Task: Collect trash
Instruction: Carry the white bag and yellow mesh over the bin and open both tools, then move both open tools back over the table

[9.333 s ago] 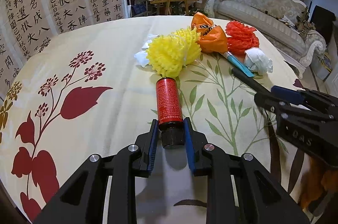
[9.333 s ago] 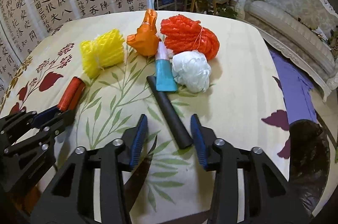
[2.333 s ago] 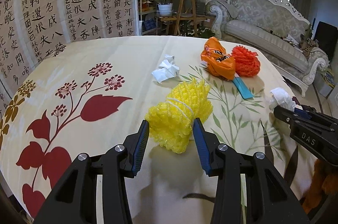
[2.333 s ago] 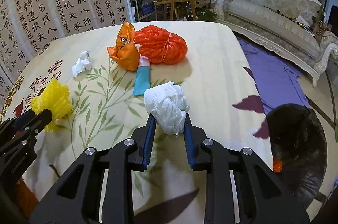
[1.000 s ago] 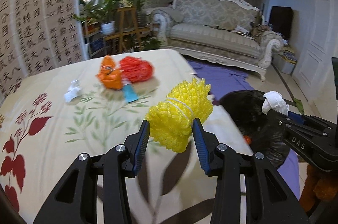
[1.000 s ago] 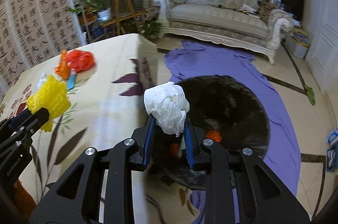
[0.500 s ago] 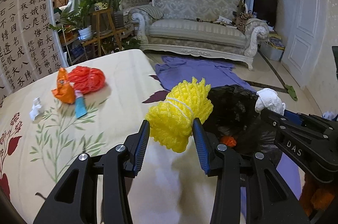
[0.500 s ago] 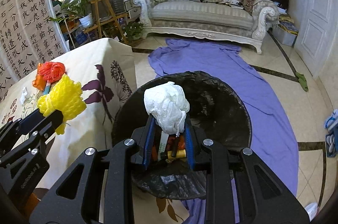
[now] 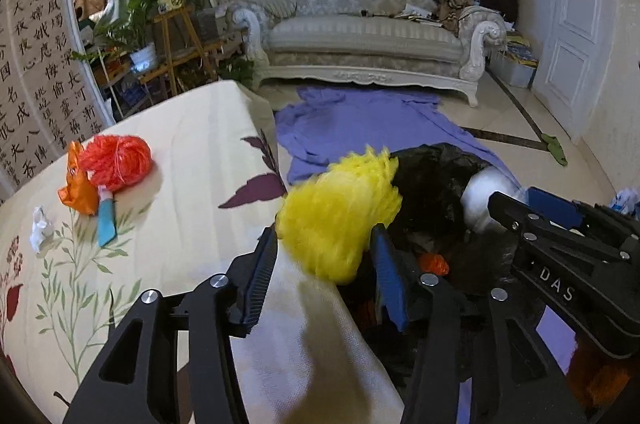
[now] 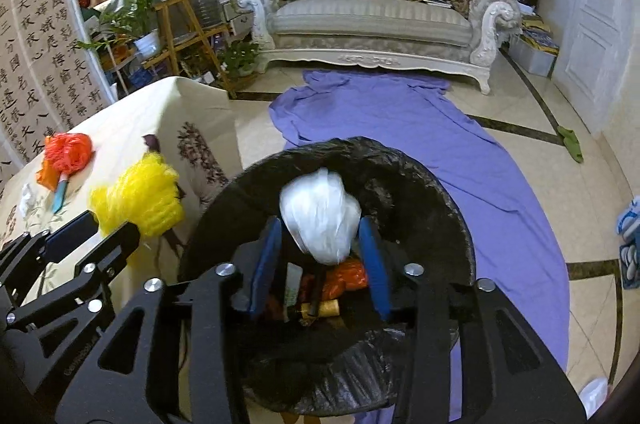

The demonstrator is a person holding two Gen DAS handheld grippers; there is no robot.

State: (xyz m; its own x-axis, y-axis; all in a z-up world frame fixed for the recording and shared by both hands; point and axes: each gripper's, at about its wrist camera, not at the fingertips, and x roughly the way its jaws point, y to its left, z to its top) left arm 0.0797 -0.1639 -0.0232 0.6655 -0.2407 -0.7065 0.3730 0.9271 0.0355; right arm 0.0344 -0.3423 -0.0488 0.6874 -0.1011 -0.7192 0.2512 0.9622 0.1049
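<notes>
Two grippers letting trash go over a black-lined bin beside the table.

The round bin with its black plastic liner (image 10: 432,191) fills the centre of the right wrist view, with orange and yellow scraps at its bottom. The cream floral tablecloth (image 9: 180,159) lies at its 9 o'clock. The right gripper (image 10: 320,264) is opening its jaws; the blurred white crumpled plastic bag (image 10: 320,212) sits between the blue pads, free of them, above the bin. The left gripper (image 9: 326,276) is also opening; the blurred yellow foam fruit net (image 9: 340,212) sits loose between its pads at the bin's 9 o'clock edge. On the cloth lie a red foam net (image 9: 118,161), an orange wrapper (image 9: 78,189), a blue tube (image 9: 106,220) and a white paper wad (image 9: 40,228).
</notes>
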